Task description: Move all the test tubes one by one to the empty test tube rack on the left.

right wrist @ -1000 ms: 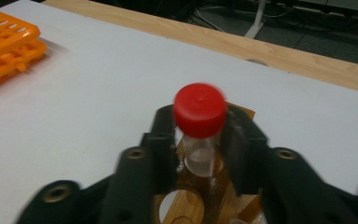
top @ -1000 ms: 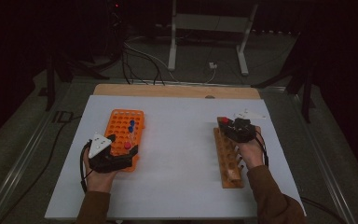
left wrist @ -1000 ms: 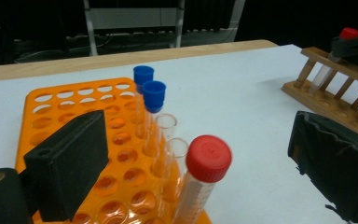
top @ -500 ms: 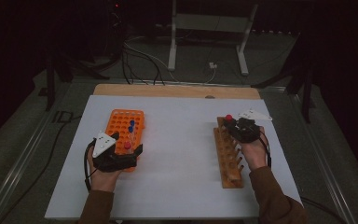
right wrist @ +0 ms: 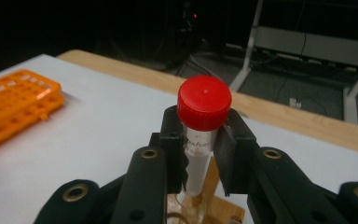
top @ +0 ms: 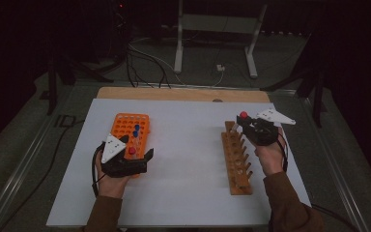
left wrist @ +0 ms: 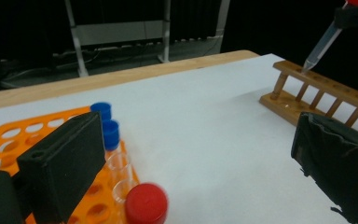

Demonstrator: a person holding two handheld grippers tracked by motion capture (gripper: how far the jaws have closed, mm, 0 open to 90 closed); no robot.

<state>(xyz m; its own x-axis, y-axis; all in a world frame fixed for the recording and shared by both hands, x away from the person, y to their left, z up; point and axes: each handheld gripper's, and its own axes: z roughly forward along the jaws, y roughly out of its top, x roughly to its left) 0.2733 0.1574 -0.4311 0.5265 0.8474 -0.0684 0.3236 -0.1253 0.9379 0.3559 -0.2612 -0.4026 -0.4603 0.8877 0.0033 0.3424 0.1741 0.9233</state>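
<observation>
The white table (top: 188, 159) filled most of the high view, with a wooden strip along its 12 o'clock edge. Toward 9 o'clock on it lay the orange rack (top: 125, 126), a flat grid of round holes holding two blue-capped tubes (left wrist: 106, 122) and a red-capped one (left wrist: 145, 204), the latter blurred at the near end in the left gripper view. Toward 3 o'clock lay the wooden rack (top: 235, 162), a long narrow stand running from 6 to 12 o'clock, well apart from the orange one.

The left gripper (top: 134, 157) rested at the 6 o'clock end of the orange rack, its jaws spread wide; in the left gripper view they stood far apart either side of the red-capped tube, pressing on nothing. The right gripper (top: 244, 121) hung above the 12 o'clock end of the wooden rack, clenched on a clear tube with a red cap (right wrist: 204, 103). In the right gripper view the pads squeezed the tube just under its cap, and it stood nearly upright. From the left gripper view the tube (left wrist: 320, 46) slanted, its pointed tip just at the rack's top rail; whether it touched the wood could not be told.
</observation>
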